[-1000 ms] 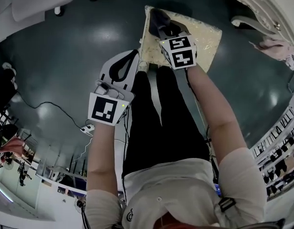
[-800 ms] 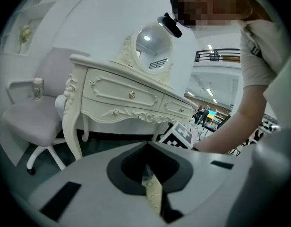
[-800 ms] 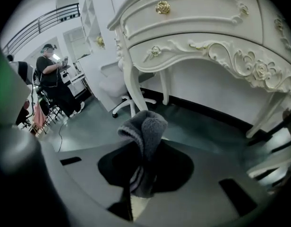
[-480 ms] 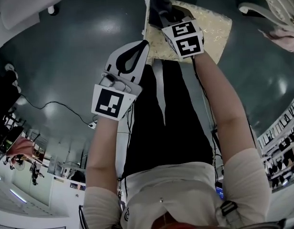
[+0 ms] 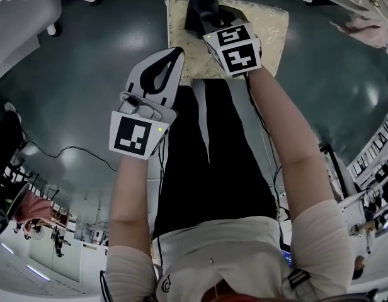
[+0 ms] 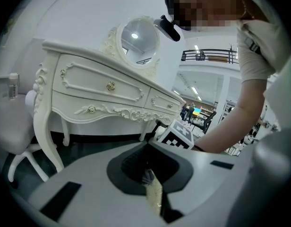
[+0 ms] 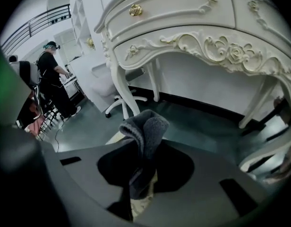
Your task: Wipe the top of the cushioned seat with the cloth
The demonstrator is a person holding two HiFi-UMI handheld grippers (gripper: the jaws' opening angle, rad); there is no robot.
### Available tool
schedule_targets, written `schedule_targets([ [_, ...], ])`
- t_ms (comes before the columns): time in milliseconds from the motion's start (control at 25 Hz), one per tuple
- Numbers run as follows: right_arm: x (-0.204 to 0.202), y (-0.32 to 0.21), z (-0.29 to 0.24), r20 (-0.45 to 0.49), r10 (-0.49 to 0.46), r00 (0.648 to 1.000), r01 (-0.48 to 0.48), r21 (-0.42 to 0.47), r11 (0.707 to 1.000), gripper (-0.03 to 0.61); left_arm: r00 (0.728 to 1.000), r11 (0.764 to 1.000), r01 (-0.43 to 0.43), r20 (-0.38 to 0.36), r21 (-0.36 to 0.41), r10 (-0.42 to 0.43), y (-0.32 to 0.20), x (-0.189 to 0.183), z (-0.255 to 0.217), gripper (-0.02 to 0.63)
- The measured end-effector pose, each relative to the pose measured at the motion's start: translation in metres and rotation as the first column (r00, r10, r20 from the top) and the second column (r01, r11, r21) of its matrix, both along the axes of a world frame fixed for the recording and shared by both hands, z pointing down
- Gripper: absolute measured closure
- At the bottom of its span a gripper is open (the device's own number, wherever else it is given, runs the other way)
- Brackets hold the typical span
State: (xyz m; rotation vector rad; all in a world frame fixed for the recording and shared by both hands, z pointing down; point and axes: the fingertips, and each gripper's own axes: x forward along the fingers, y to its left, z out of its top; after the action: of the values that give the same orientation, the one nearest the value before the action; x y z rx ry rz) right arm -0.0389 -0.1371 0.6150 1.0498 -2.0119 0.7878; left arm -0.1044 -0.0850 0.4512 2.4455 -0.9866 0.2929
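The cushioned seat (image 5: 269, 30) is cream with a gold pattern and lies at the top of the head view. A dark grey cloth (image 5: 203, 10) rests bunched on its left part. My right gripper (image 5: 211, 27) is shut on this cloth (image 7: 144, 126), which stands up folded between the jaws of the right gripper (image 7: 143, 148). A strip of the seat (image 7: 141, 203) shows beneath them. My left gripper (image 5: 177, 54) is shut with nothing in it, and its tip is over the seat's near left corner. Through the shut left gripper (image 6: 148, 145) a sliver of seat (image 6: 155, 197) shows.
A white carved dressing table (image 7: 192, 37) stands just beyond the seat, its legs (image 7: 125, 93) close by. A white office chair (image 7: 112, 86) is farther left. Dark green floor (image 5: 87, 61) surrounds the seat. A person (image 7: 53, 79) stands far off, and a cable (image 5: 74, 150) lies on the floor.
The right gripper has slid the cloth a little across the seat's left part. The left gripper has stayed shut by the seat's near left corner. The head view has shifted slightly.
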Motion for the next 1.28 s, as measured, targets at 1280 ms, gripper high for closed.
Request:
schedule_targets([
  [1280, 0.222, 0.049, 0.008, -0.066, 0.267, 0.961, -0.272, -0.084, 0.959, 0.502, 0.991, 0.991, -0.124, 0.063, 0.043, 0.121, 0.017, 0.133, 0.015, 0.601],
])
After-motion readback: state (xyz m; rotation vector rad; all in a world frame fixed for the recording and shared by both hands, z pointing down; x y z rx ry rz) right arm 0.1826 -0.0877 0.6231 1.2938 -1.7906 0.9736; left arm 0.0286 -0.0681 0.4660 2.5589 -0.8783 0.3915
